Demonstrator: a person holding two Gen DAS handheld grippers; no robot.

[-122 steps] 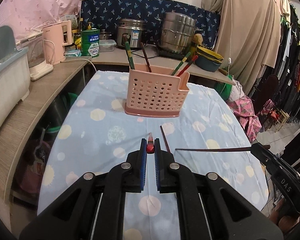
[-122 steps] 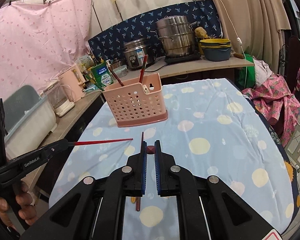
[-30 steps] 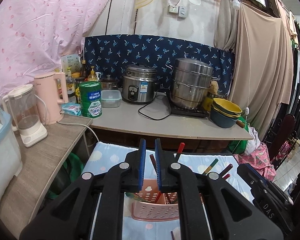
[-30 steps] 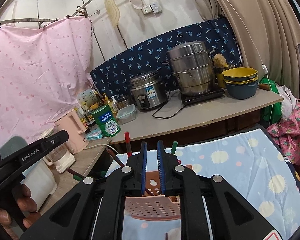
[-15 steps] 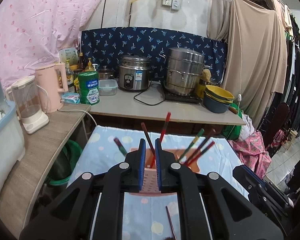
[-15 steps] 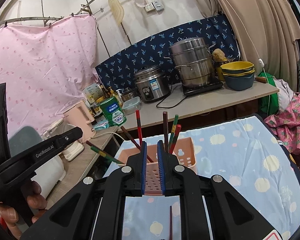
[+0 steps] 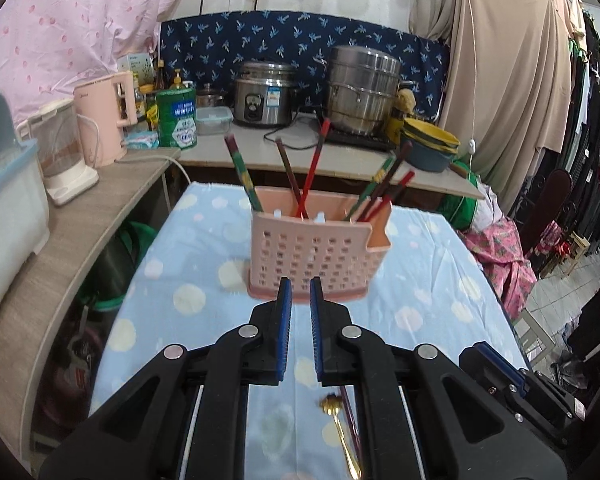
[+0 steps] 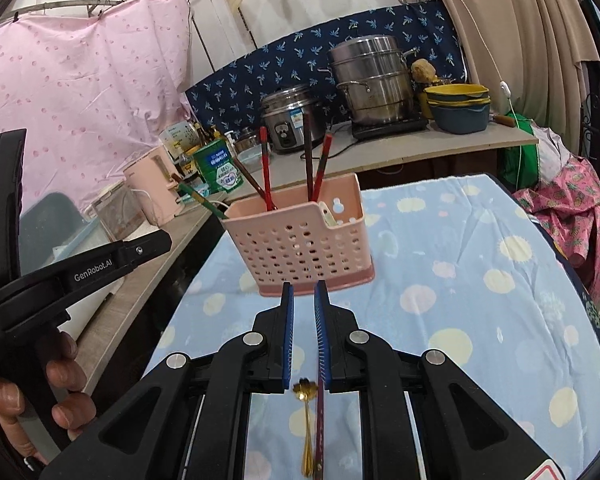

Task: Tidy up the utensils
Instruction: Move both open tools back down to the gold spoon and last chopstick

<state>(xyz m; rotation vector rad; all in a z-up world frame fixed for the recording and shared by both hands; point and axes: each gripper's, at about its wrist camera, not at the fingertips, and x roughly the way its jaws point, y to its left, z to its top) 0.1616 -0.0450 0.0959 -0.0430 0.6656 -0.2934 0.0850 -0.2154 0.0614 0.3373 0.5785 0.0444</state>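
1. Two grippers point down over the blue spotted tablecloth (image 7: 172, 248); the left gripper (image 7: 299, 292) and the right gripper (image 8: 303, 294) each have their blue pads drawn close together, nothing between them.
2. The pink utensil basket (image 7: 316, 256) stands mid-frame, holding several chopsticks (image 7: 312, 168) that lean at angles.
3. At the lower centre lie a gold spoon (image 8: 306, 420) and one dark red chopstick (image 8: 320, 424), side by side.
4. A hand (image 8: 32, 396) grips the left tool's handle at lower left.

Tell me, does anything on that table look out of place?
Yes. A gold spoon and one dark chopstick lie loose on the blue tablecloth, while the other chopsticks stand in the pink basket.
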